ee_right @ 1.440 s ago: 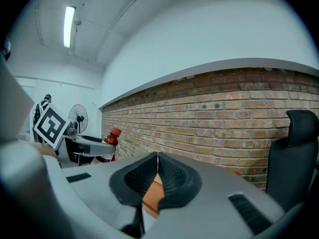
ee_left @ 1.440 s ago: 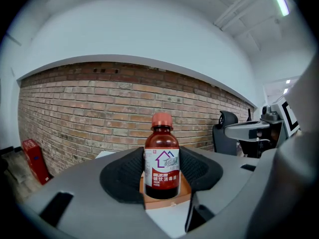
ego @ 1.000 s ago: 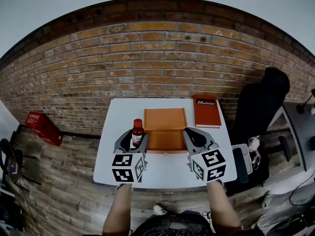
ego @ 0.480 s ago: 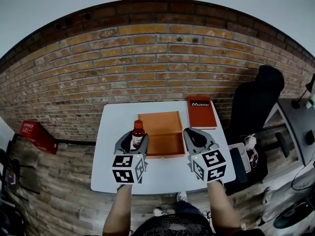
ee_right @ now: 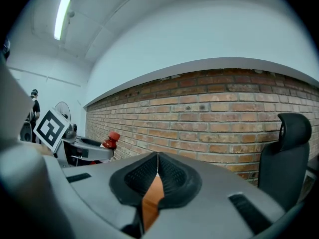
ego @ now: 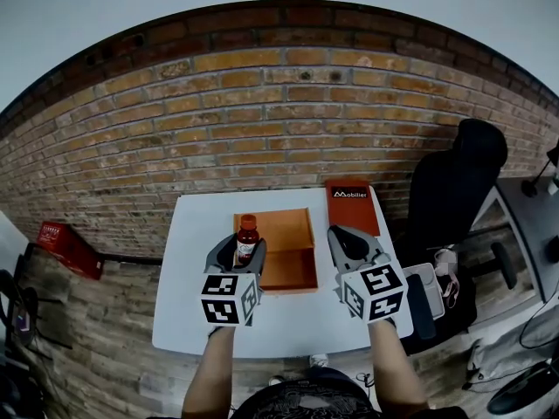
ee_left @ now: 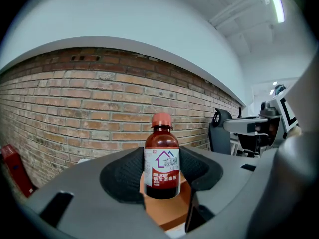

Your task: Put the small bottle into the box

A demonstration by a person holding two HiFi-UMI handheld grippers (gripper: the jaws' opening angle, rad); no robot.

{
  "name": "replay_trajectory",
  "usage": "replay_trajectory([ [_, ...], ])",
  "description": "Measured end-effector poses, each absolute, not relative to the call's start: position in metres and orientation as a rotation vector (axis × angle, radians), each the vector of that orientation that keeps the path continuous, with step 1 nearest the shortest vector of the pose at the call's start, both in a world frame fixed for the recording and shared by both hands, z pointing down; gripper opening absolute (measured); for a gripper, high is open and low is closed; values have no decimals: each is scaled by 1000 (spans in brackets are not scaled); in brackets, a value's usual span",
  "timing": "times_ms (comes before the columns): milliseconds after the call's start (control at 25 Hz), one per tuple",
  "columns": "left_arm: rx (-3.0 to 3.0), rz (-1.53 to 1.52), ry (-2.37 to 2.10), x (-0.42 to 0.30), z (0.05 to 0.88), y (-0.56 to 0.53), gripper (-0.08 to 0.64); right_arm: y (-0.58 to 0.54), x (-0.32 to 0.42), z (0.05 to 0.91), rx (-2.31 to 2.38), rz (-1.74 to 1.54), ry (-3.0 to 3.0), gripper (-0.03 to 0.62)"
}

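Note:
A small brown bottle (ego: 247,238) with a red cap and a white label stands upright between the jaws of my left gripper (ego: 238,253), which is shut on its body. In the head view it overlaps the left wall of the open orange box (ego: 293,234) on the white table (ego: 188,273). The left gripper view shows the bottle (ee_left: 162,163) pressed between the black pads (ee_left: 124,176), with the orange box (ee_left: 175,208) below. My right gripper (ego: 348,243) hangs at the box's right side, shut and empty. Its pads (ee_right: 172,173) meet over the box (ee_right: 150,203).
A red book (ego: 353,206) lies flat at the table's far right corner. A brick wall (ego: 262,129) runs behind the table. A black office chair (ego: 458,190) stands to the right, and a red crate (ego: 59,239) sits on the floor at the left.
The table, box and book have slid left and down in the head view. The left gripper still holds the bottle, now a little closer over the box's left wall. The right gripper stays shut.

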State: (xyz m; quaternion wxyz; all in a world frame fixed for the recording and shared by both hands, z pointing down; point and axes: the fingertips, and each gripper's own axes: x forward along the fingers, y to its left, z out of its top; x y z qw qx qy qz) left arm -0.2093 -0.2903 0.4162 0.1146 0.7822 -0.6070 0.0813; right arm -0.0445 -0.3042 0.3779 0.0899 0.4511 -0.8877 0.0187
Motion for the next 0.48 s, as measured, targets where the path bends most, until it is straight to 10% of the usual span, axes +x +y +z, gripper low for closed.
replay_trajectory([
  [480,2281,290,-1786,-186,423,-321,233,-343,-31,378,1298,53,-2675,21],
])
